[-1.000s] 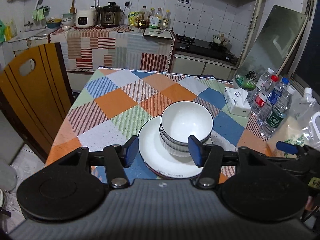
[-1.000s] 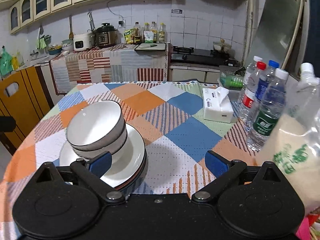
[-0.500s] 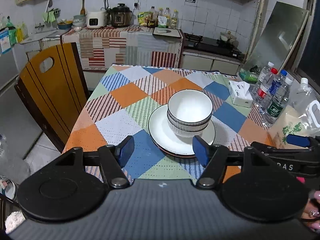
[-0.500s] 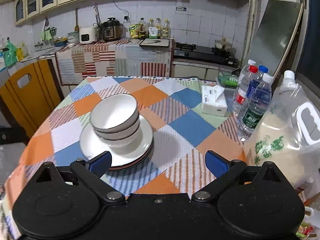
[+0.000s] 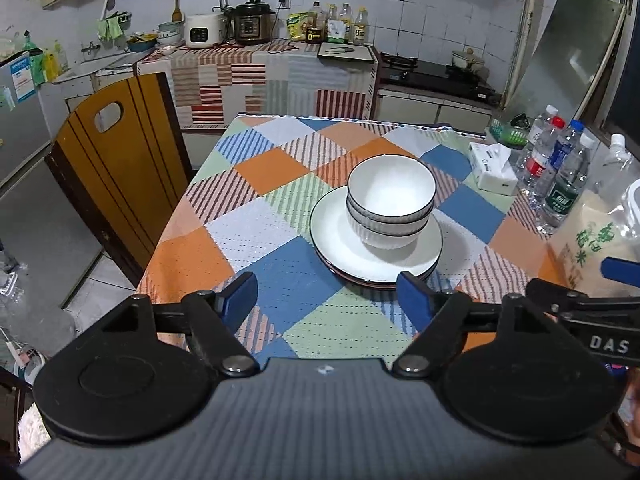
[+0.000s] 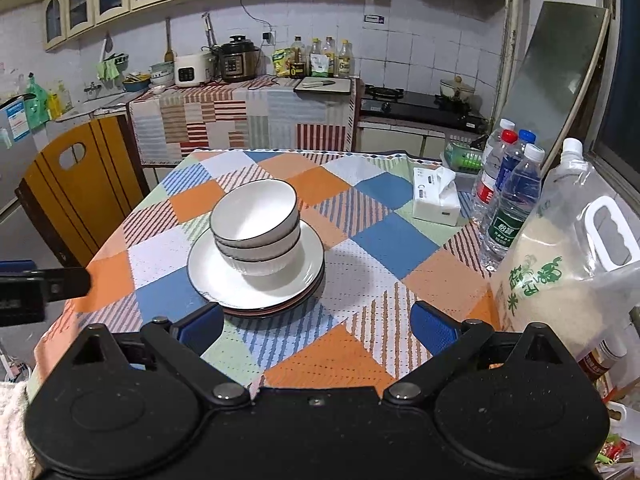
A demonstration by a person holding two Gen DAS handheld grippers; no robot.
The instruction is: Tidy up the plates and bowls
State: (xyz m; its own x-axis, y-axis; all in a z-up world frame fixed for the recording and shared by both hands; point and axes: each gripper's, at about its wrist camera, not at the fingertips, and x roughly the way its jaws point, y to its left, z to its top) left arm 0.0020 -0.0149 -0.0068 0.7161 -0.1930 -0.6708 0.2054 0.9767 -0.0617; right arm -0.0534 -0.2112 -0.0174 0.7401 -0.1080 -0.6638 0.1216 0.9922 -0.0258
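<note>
left wrist: near table edge, angled down | right wrist: likewise; shared: stacked bowls (image 5: pixel 390 200) (image 6: pixel 256 222)

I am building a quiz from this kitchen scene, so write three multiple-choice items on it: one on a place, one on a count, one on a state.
1. Where do the white black-rimmed ceramic bowls stand?
A. On the stacked round plates
B. On the wooden chair
C. Beside the tissue box

2. How many bowls are nested in the stack?
A. One
B. Three
C. Five

3. How does the left gripper stand?
A. Shut on a bowl
B. Shut on a plate
C. Open, holding nothing

Answers: 1 A, the bowls sit on the top plate, on the chequered tablecloth. 2 B, three dark rims show one above another. 3 C, only cloth lies between its blue pads, which have just been opening.
</note>
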